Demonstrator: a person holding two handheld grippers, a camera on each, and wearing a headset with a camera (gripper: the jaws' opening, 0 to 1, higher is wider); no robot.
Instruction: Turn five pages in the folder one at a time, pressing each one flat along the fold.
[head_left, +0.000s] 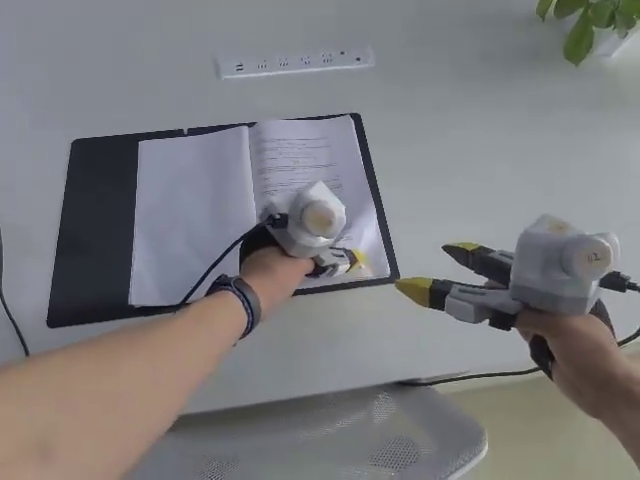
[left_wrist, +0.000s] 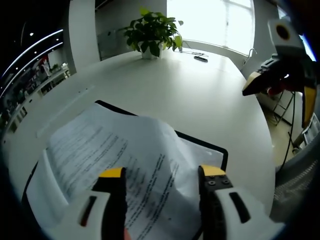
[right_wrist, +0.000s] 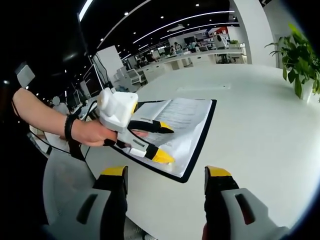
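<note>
Office workstation: a black folder (head_left: 90, 240) lies open and flat on a white bench (head_left: 480, 150). Its left half holds a blank white sheet (head_left: 190, 220) and its right half a printed page (head_left: 300, 160), both resting inside the dark cover, which frames them on all sides. The left gripper (head_left: 345, 262), held in a hand (head_left: 275, 268) with a dark wristband (head_left: 240, 300), sits at the lower right corner of the printed page. In the left gripper view, its yellow-tipped fingers (left_wrist: 112, 175) stand wide apart, the text-covered sheet bulges up between them, and nothing is pinched. In the right gripper view, one of those fingers reaches over the page corner while the other lies low along the folder's near edge. The right gripper (head_left: 437, 270) hangs over bare bench to the right of the folder, apart from it. Its fingers (right_wrist: 217, 175) are spread open and empty, their tips pointing toward the folder's corner. A white power strip (head_left: 295, 62) lies on the bench just beyond the folder's far edge, and a leafy potted plant (left_wrist: 152, 32) stands at the bench's far end. A grey mesh chair seat (head_left: 330, 430) shows below the near edge of the bench.
</note>
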